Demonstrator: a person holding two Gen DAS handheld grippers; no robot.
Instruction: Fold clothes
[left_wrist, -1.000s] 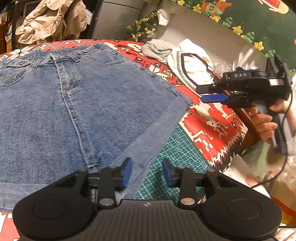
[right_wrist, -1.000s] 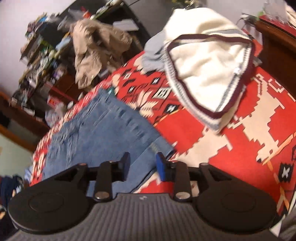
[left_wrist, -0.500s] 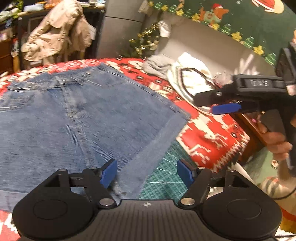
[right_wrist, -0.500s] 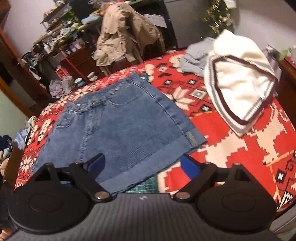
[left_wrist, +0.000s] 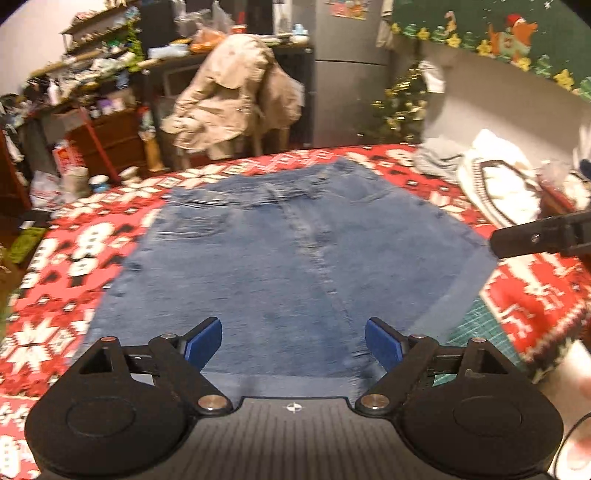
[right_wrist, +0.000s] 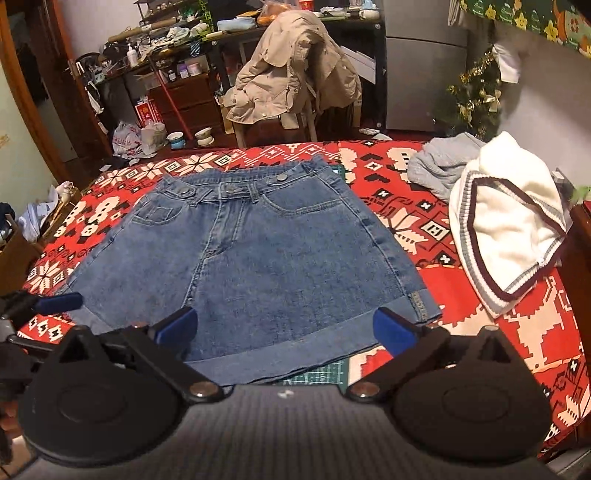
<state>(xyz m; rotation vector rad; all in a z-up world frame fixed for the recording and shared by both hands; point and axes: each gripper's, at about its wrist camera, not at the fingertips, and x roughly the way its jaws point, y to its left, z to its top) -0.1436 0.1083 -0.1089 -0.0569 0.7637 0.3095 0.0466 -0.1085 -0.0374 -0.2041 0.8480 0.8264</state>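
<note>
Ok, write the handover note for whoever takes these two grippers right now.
Left gripper: open, empty, over the near hem of the denim shorts.
Right gripper: open, empty, near the same hem.
Shorts lie flat, front up, waistband far, on the red patterned cover.
White knit top and grey garment sit unfolded to the right.
Done: shorts spread out. Left: every fold, then the other two pieces.

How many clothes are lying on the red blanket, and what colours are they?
Blue: 1, the flat blue denim shorts
White: 1, the cream-white knit sweater with dark striped trim
Grey: 1, the crumpled grey garment
Total: 3 clothes on the red patterned blanket
</note>
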